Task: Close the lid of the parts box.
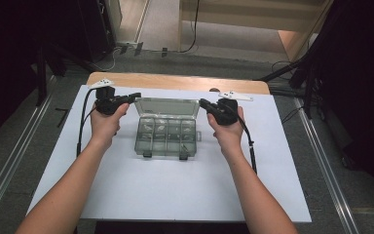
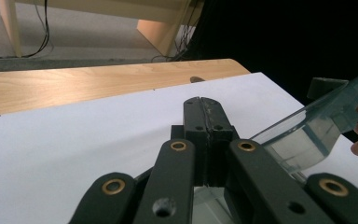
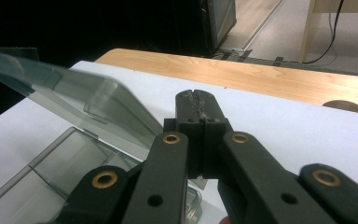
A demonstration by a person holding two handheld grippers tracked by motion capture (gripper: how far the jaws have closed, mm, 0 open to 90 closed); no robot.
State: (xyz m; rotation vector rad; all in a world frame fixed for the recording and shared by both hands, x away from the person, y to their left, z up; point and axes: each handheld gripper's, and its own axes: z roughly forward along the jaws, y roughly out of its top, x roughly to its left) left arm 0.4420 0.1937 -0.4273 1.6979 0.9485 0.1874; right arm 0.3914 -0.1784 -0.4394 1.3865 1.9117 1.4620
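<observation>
Looks like a lab or recording setup: white board [image 1: 175, 190] on a wooden table [image 1: 175, 81], dark curtains [image 1: 9, 58] around, metal rails [image 1: 321, 161], loose cables [image 1: 195, 29] on grey carpet.

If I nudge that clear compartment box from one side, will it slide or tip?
Probably slide: the clear compartment box sits low and flat on the smooth white table. It looks like light, thin plastic, so expect easy skating. The raised lid may flop or swing, shifting the balance backward.
</observation>
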